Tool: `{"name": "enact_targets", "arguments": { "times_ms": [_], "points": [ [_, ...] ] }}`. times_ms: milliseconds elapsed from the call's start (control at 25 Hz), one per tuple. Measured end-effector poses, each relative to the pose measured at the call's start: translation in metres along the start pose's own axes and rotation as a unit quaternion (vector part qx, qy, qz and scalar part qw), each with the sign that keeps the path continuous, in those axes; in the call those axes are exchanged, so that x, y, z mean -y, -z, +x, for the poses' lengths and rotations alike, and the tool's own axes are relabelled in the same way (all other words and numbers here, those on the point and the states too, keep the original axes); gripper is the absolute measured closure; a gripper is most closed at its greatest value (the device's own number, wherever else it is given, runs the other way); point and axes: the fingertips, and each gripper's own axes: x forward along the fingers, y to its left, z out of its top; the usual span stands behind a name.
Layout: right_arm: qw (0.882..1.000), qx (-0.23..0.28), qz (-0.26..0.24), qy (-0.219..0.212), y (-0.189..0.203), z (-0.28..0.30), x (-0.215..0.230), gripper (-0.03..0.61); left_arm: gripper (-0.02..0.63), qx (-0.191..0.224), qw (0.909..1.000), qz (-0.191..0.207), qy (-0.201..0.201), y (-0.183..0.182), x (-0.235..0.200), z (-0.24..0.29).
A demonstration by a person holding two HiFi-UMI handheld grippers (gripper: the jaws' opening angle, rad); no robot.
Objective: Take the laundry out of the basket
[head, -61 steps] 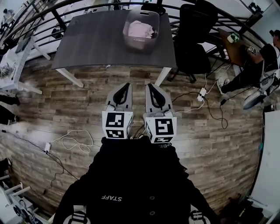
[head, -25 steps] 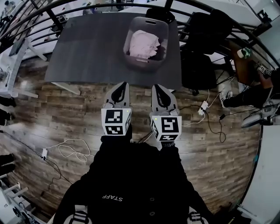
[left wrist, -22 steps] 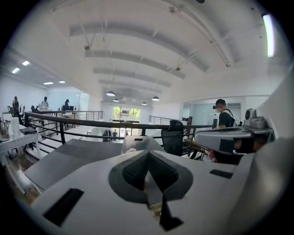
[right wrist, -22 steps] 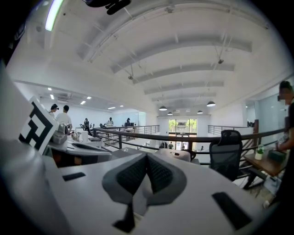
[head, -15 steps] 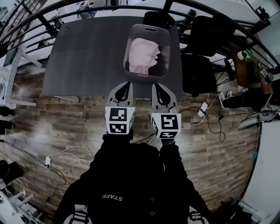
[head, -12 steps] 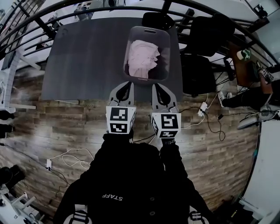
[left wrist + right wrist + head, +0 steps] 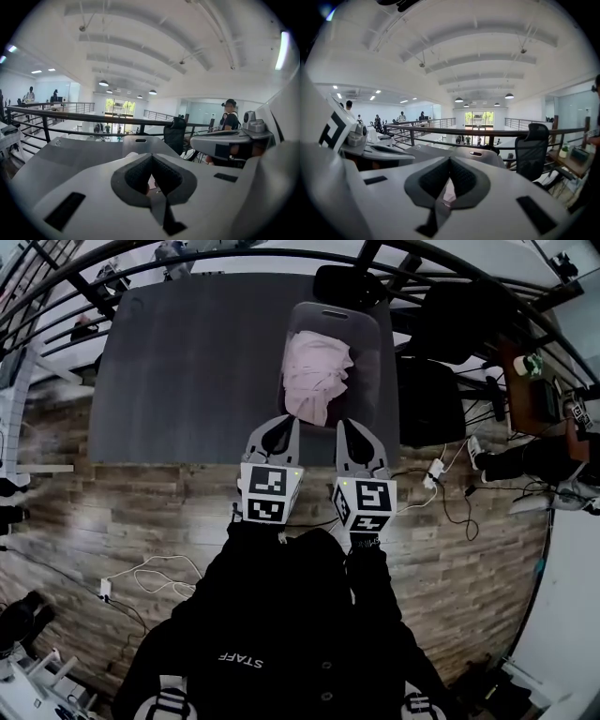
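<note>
A grey plastic laundry basket (image 7: 368, 381) stands on the dark grey table (image 7: 187, 362), near its right front corner. Pink and white laundry (image 7: 317, 376) fills it. My left gripper (image 7: 281, 425) and right gripper (image 7: 349, 426) hang side by side at the table's front edge, just short of the basket. On both, the jaws meet with nothing between them. In the left gripper view the basket (image 7: 140, 144) rises just beyond the shut left gripper (image 7: 151, 157). The right gripper view shows the basket (image 7: 480, 157) beyond the right gripper (image 7: 450, 160).
Black office chairs stand right of the table (image 7: 427, 399) and behind it (image 7: 342, 282). A black railing (image 7: 281, 254) runs behind. Cables (image 7: 155, 568) and a power strip (image 7: 434, 470) lie on the wooden floor. A person (image 7: 229, 123) stands off to the right.
The person has walked up to the table. Both grippers, still shut, moved forward from over the floor to the table's front edge, right before the basket.
</note>
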Motion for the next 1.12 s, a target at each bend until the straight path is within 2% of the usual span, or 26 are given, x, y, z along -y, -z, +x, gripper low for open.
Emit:
{"name": "enact_targets", "arguments": {
  "times_ms": [320, 480, 600, 1120],
  "points": [
    [1.000, -0.023, -0.001, 0.002, 0.006, 0.027, 0.016, 0.563, 0.612, -0.005, 0.9997, -0.024, 0.004, -0.006, -0.007, 0.033],
    [0.999, -0.039, -0.003, -0.006, 0.019, 0.040, 0.031, 0.563, 0.612, -0.016, 0.9992, -0.037, -0.006, -0.003, -0.005, 0.054],
    [0.999, -0.054, 0.003, -0.009, 0.026, 0.047, 0.044, 0.563, 0.612, -0.033, 0.9981, -0.047, -0.023, 0.000, -0.005, 0.071],
    [0.995, -0.093, 0.022, -0.037, 0.042, 0.086, 0.085, 0.563, 0.612, -0.119, 0.9893, -0.074, -0.042, 0.023, -0.001, 0.131]
  ]
}}
